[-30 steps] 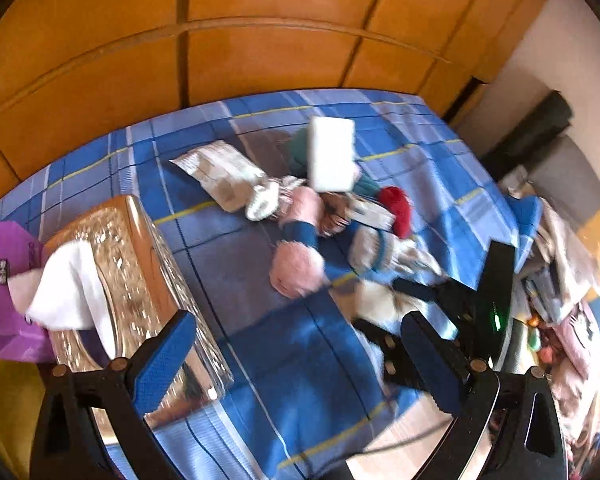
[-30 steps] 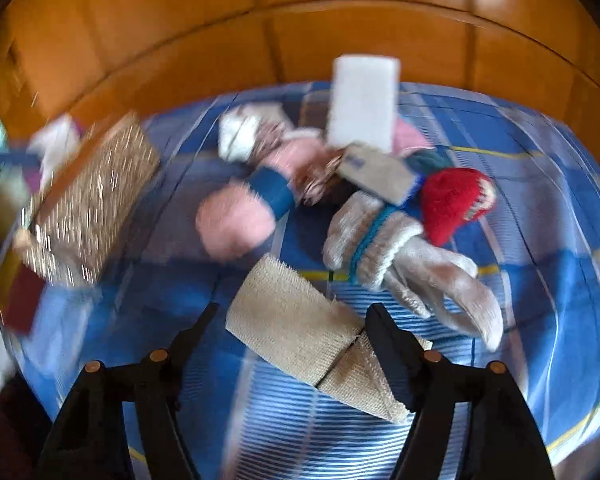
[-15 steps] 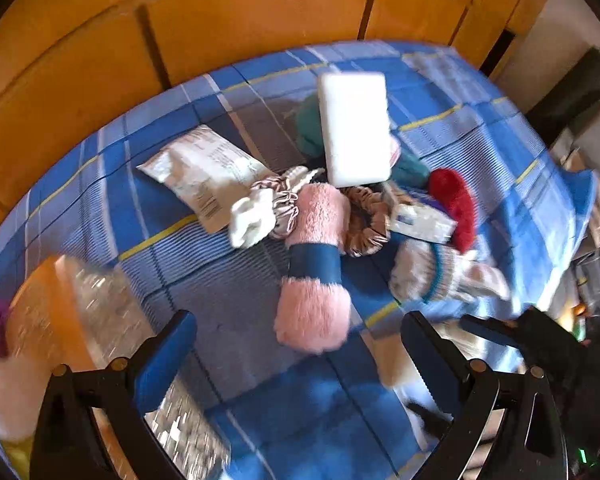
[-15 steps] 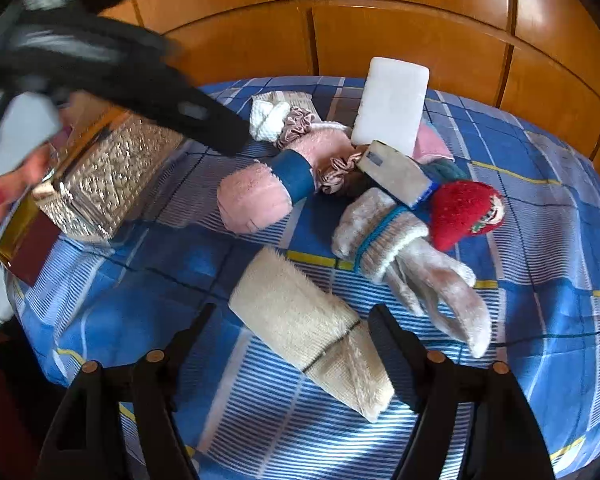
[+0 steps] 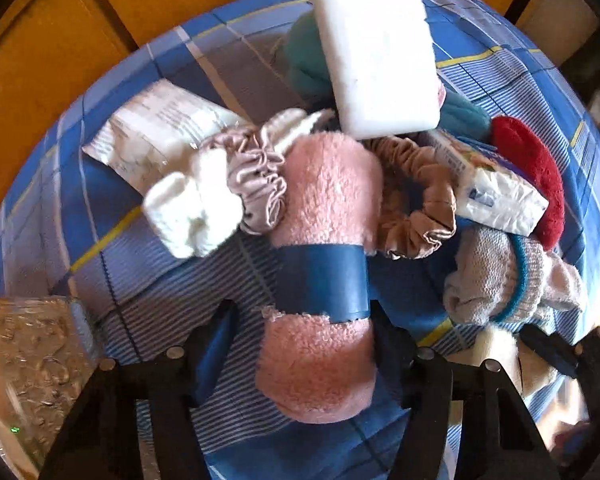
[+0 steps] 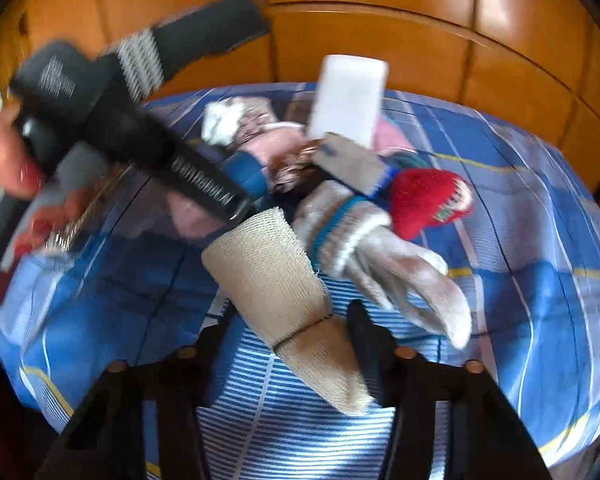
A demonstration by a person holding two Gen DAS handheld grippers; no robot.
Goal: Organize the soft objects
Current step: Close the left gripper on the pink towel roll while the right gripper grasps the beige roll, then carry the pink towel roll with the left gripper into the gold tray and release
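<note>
Pink fluffy roll (image 5: pixel 320 312) with a blue band lies near-centre on the blue plaid cloth (image 5: pixel 160 304), its near end between the left gripper (image 5: pixel 300 344) fingers, jaws closing; right pad looks at the fleece, left pad with a gap. Beige knit roll (image 6: pixel 284 304) sits between the right gripper (image 6: pixel 292 344) fingers, jaws closing, contact unclear in the blur. Around: white foam block (image 5: pixel 374 46) far, white knit piece (image 5: pixel 192 208) and silvery scrunchie (image 5: pixel 256 184) left, tan scrunchie (image 5: pixel 420 208), tissue pack (image 5: pixel 496 196), red plush (image 5: pixel 536 176) and grey glove (image 6: pixel 380 264) right.
</note>
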